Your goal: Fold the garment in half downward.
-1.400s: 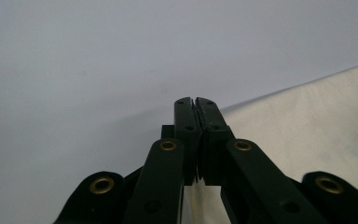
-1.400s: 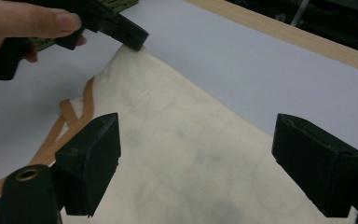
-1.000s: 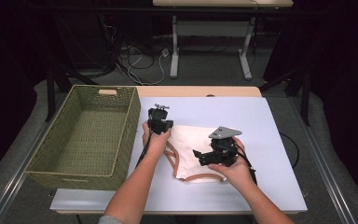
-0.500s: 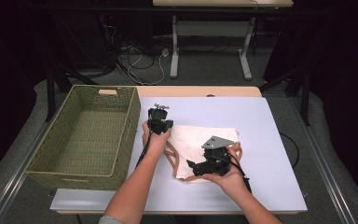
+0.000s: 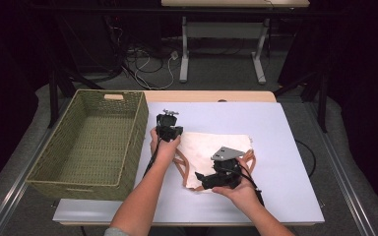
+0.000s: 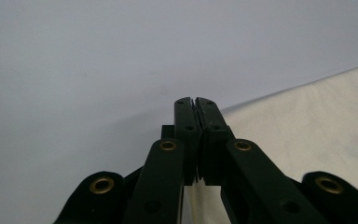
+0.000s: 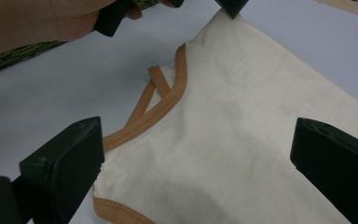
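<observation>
- A woven basket [image 5: 88,142] of olive-green wicker is seen at the left of the high view, rectangular, with slanted walls and a handle slot cut in its far wall; nothing can be made out inside it beyond its ribbed floor.
- The table [image 5: 285,147] is covered by a smooth, matt, pale grey-blue top, with a strip of light wood showing along its far edge.
- The left gripper [image 5: 169,129] is held upright just right of the basket, at the centre-left of the high view, by the left hand [image 5: 163,147]. In the left gripper view its two black jaws are pressed flat together, tips down at the far left corner of the cloth; whether any fabric is pinched between them cannot be told.
- The cloth garment [image 5: 211,152] lies flat at the centre of the high view, on the table and outside the basket. It is cream, soft and slightly creased, roughly square, and is edged with a tan-brown binding [image 7: 163,109] that curves round a cut-out, with thin straps of the same tan crossing beside it.
- The right gripper [image 5: 202,178] is held low over the near edge of the garment by the right hand [image 5: 241,189], with a grey three-cornered plate on top. In the right gripper view its blocky black jaws are spread wide, one at each lower corner of the frame, with the cream fabric lying between them and nothing gripped.
</observation>
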Available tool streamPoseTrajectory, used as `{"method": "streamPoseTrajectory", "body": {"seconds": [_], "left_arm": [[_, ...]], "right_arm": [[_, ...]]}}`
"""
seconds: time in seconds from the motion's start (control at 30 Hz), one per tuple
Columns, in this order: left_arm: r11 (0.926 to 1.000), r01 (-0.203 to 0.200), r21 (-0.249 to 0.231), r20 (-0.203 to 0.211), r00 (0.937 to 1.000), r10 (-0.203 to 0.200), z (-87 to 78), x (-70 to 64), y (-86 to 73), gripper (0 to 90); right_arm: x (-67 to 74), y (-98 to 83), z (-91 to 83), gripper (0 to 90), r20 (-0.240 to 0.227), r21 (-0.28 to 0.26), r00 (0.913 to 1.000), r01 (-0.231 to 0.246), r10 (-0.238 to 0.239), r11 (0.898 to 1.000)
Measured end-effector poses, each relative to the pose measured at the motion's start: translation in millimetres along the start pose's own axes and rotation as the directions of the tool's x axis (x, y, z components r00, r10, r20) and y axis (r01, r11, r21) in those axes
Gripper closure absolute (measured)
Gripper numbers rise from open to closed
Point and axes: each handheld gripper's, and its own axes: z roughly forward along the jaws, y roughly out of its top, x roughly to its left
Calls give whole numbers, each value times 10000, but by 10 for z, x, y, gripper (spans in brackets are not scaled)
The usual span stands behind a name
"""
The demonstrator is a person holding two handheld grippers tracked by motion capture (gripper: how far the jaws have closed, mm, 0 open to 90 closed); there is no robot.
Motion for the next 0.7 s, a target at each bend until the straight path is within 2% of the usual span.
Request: {"method": "streamPoseTrajectory", "body": {"seconds": [0.1,0.2,0.7], "left_arm": [[10000,1,10,-2,10000,-1,3,0,0,884],[10000,4,12,-8,10000,-4,5,-1,0,884],[10000,8,10,15,10000,-8,8,2,-2,884]], "right_arm": [[33,-6,18,36,-103,43,9999,107,-107,9999],[94,-12,59,36,-407,67,9986,341,-338,9994],[212,-50,141,78,-743,447,9956,606,-572,9972]]}}
